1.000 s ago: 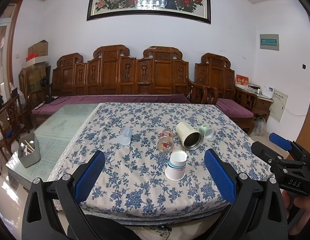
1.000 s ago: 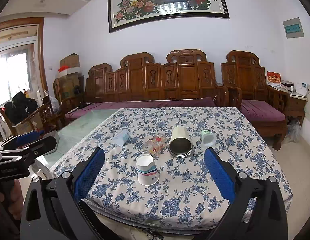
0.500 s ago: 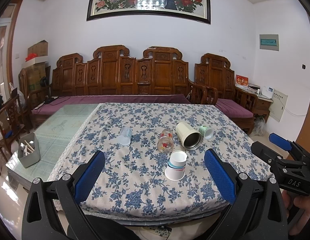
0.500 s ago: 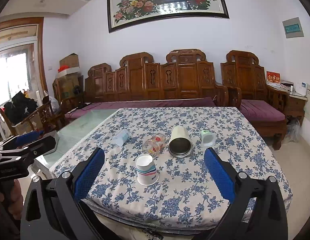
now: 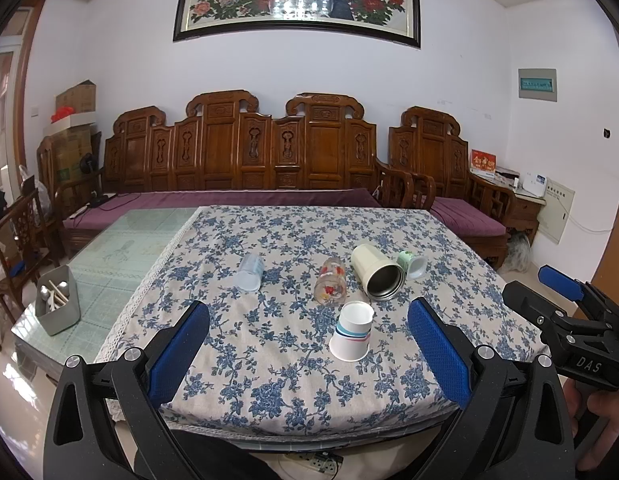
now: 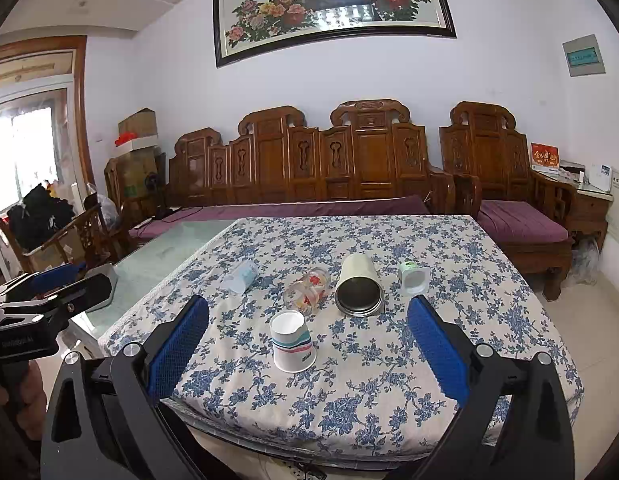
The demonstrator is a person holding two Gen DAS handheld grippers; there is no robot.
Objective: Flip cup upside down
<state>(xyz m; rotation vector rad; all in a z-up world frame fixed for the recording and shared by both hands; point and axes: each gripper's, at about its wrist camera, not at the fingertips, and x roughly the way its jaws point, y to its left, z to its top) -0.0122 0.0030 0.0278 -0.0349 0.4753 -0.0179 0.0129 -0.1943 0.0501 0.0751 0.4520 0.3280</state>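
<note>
A white paper cup with coloured stripes stands upside down on the flowered tablecloth near the front; it also shows in the right wrist view. Behind it lie on their sides a clear plastic cup, a glass with red print, a cream metal tumbler and a small green-capped cup. My left gripper is open and empty, held off the table's front edge. My right gripper is open and empty too, also short of the front edge.
The table has a bare glass part at the left with a grey utensil box. A carved wooden bench with purple cushions stands behind. The right gripper shows at the right of the left wrist view.
</note>
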